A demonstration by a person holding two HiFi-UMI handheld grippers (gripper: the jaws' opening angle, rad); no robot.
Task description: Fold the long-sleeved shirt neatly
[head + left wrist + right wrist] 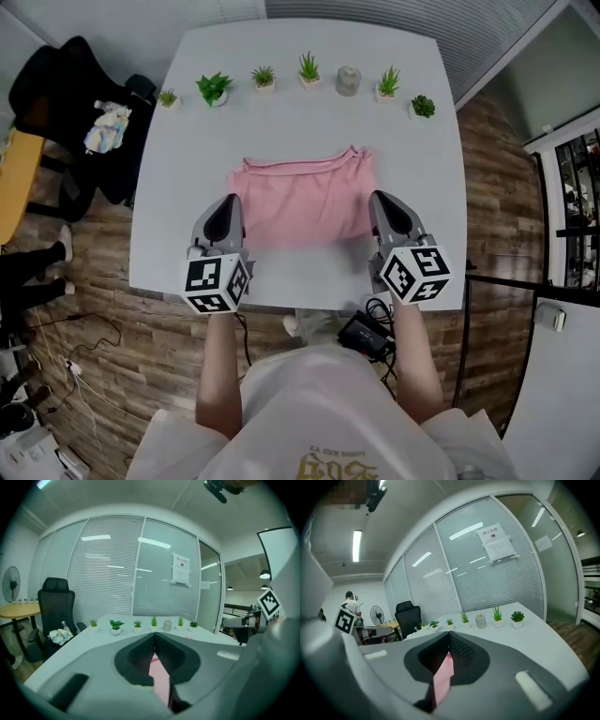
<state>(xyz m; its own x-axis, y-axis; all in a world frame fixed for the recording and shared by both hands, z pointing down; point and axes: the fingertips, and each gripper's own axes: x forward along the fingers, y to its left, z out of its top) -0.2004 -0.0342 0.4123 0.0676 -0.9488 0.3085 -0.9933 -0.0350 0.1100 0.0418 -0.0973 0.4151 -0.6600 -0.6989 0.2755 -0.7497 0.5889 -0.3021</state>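
Wood floor (492,192), glass wall (520,564) (blinds (108,569) lowered)

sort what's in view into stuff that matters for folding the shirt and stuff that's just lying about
Part of the job:
- pink shirt on the white table
- left gripper and right gripper, each with jaws shut on the pink cloth

Just lying about:
- row of small potted plants
- grey jar among them
- black office chair
- wooden side table

Office, probably — glass partition (140,564) with blinds, black swivel chair (55,605).

Pink shirt (302,199), white table (187,150)
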